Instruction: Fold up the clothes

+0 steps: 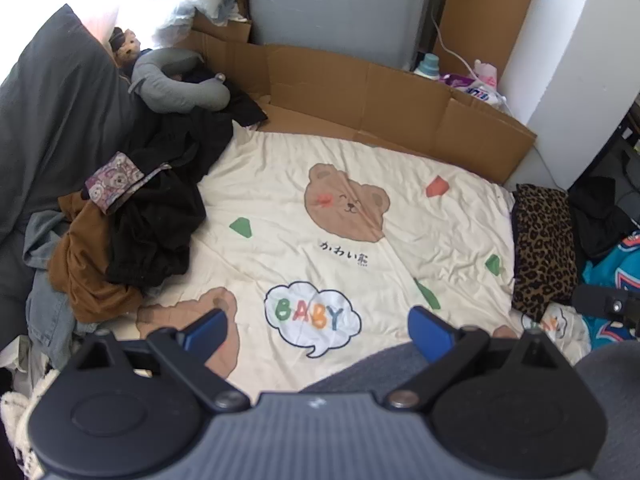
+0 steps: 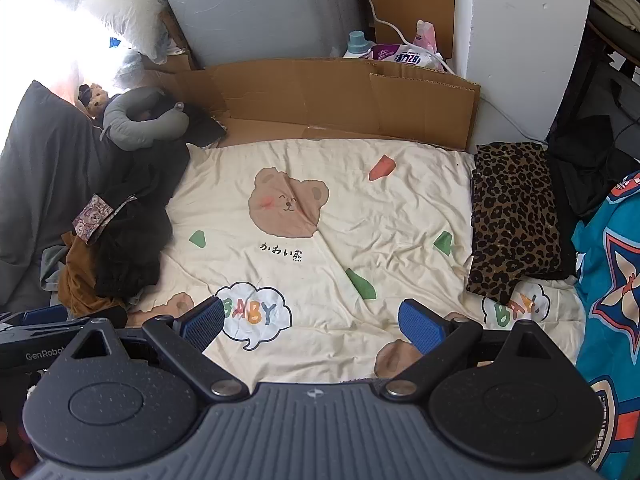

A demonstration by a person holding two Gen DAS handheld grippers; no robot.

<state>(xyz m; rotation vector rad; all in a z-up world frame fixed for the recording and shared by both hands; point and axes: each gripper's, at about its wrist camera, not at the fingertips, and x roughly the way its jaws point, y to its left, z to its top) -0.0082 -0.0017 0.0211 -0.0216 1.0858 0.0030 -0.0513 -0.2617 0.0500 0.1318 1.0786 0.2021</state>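
Cream bear-print sheet [image 2: 320,184], clothes pile [image 1: 132,220] at left, left tool [image 1: 316,330] and right tool [image 2: 314,322] wide open, empty.

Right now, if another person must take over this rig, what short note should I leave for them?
Left claw: open, empty, above the bear-print sheet.
Right claw: open, empty, above the same sheet.
Unfolded pile (black, brown, grey clothes) lies at the sheet's left edge.
Leopard-print garment lies folded flat at the right edge; teal printed garment lies beyond it.
Done: apparently the leopard piece.
Left: take a garment from the pile, spread it on the sheet, fold it.
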